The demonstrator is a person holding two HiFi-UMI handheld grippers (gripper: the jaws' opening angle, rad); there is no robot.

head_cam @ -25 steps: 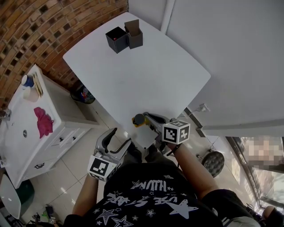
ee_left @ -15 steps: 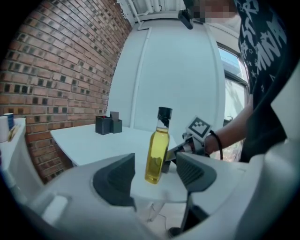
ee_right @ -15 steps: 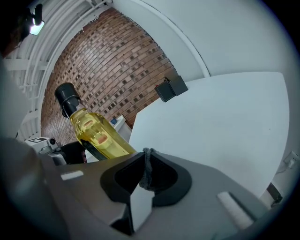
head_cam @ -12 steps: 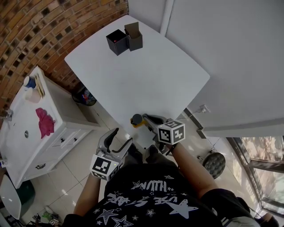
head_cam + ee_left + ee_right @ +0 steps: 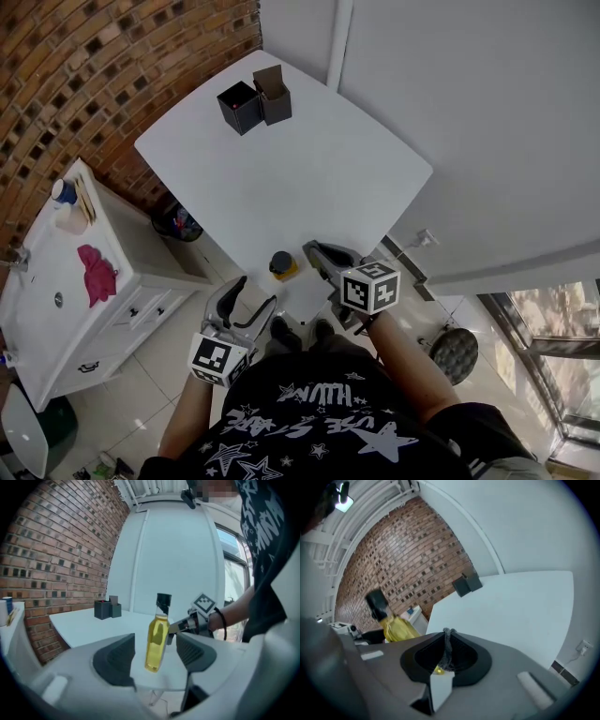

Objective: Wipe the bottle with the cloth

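A slim bottle (image 5: 280, 265) of yellow liquid with a black cap stands upright on the white table (image 5: 309, 159), close to its near edge. My right gripper (image 5: 317, 251) is just to the right of the bottle and apart from it. It is shut on a thin grey cloth (image 5: 448, 644), of which only an edge shows between the pads. In the right gripper view the bottle (image 5: 391, 620) is off to the left. My left gripper (image 5: 255, 291) hangs open below the table's edge. The bottle (image 5: 157, 634) shows beyond its gap, untouched.
Two dark boxes (image 5: 253, 98) stand at the table's far corner. A white cabinet (image 5: 56, 281) with a pink rag (image 5: 97, 272) on it runs along the brick wall at left. A bin (image 5: 178, 223) sits under the table, and a stool (image 5: 457, 352) is at right.
My right gripper was against the bottle; it has drawn off to the right and rolled a little, so the bottle stands free. The left gripper has kept still.
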